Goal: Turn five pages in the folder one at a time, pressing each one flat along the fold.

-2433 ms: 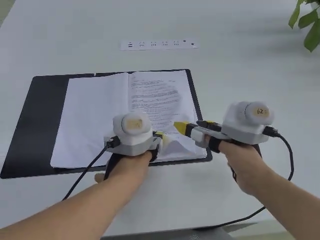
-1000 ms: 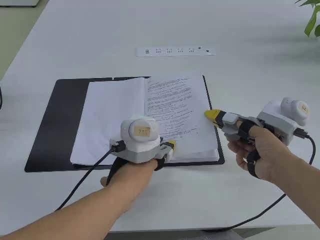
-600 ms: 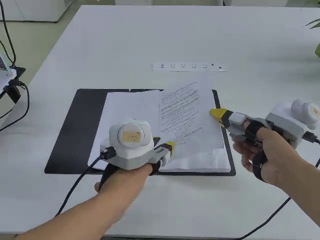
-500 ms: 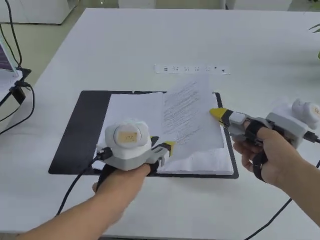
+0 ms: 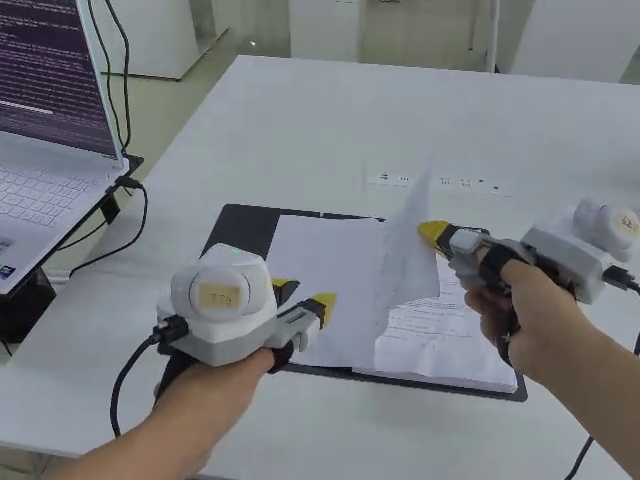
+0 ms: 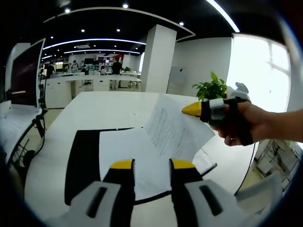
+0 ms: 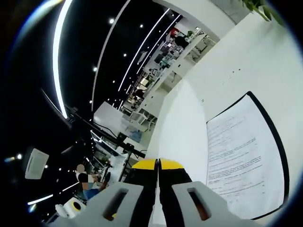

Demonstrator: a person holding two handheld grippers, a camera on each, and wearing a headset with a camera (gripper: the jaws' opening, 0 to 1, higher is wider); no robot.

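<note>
White surface (image 5: 300,110) carries the black folder (image 5: 245,225), lying open just ahead of my left tongs (image 5: 303,294), which are released and hover over its near edge. My right tongs (image 5: 432,235) are clenched on one printed page (image 5: 405,255), lifted upright off the stack (image 5: 450,340) beneath them. A laptop (image 5: 40,110) sits well left of my left tongs.

laptop (image 5: 45,120) open, left of white table (image 5: 300,110) | power strip (image 5: 445,183) on table | plant (image 6: 211,89) beyond table
</note>
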